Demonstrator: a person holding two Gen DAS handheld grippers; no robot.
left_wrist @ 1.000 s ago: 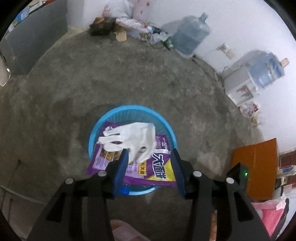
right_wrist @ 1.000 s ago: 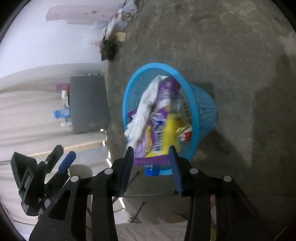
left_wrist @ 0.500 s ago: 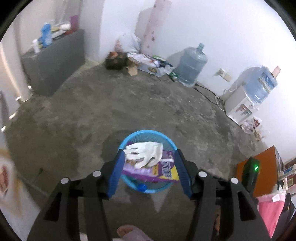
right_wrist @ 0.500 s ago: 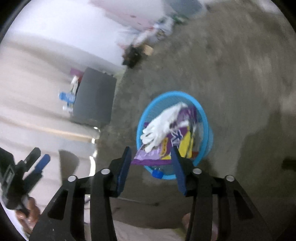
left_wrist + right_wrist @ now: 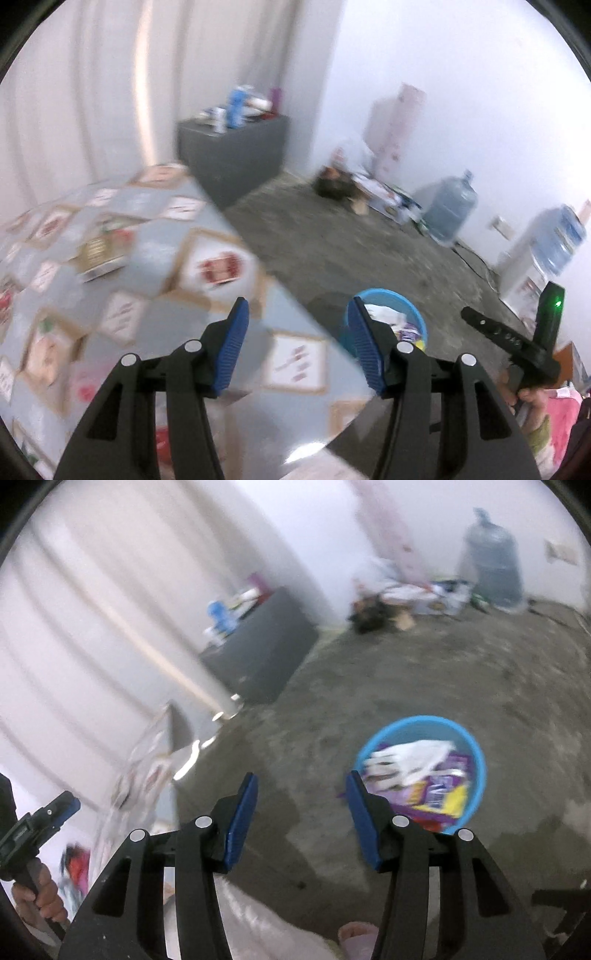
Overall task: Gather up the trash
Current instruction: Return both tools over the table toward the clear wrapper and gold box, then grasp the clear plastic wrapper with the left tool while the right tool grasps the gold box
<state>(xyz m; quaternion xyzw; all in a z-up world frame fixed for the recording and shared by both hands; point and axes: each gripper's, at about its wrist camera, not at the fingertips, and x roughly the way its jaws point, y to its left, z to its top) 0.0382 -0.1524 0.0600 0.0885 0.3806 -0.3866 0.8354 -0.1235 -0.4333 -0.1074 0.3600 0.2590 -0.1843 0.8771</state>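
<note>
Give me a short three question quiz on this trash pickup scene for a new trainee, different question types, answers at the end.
1. True or false: the left gripper holds a piece of trash.
2. Which lies on top in the blue basket? A white glove B water jug C slipper
3. Fill in: the basket stands on the ____.

Key: 1 false, both it and the right gripper are open and empty. 2 A. 3 floor.

Blue mesh basket (image 5: 476, 760) stands upright on the concrete floor, ahead of and below my right gripper (image 5: 301, 805), just off its right finger. Inside it: a white glove (image 5: 413, 755) draped on top of a purple-and-yellow snack bag (image 5: 439, 794) that lies flat. From my left gripper (image 5: 297, 330) the basket (image 5: 410, 302) peeks out behind the right finger.
</note>
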